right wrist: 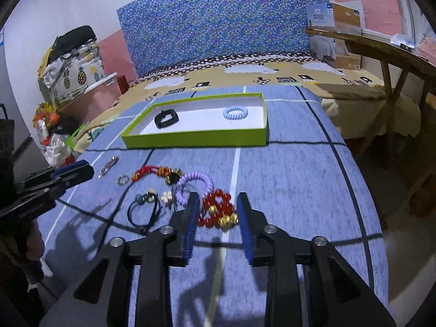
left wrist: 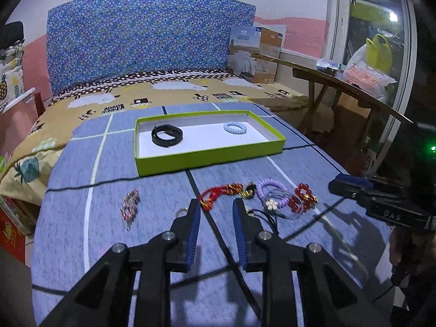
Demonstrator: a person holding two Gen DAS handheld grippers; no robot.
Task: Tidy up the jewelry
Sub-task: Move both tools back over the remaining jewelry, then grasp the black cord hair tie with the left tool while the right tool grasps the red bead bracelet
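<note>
Jewelry is mostly still waiting: only a black band point(left wrist: 166, 135) and a pale blue coil point(left wrist: 235, 127) are lying in the green box point(left wrist: 209, 160), well ahead of you. Your left gripper point(left wrist: 216, 204) and right gripper point(right wrist: 217, 199) are both hovering open (empty), red beads point(right wrist: 218, 209) sitting just beyond the right one.

Blue dotted headboard point(left wrist: 141, 41) behind a bed point(left wrist: 68, 114). Cardboard box point(left wrist: 256, 54) against the wall. Wooden bench point(left wrist: 340, 87) alongside, pineapple-print bag point(right wrist: 73, 76) opposite.
</note>
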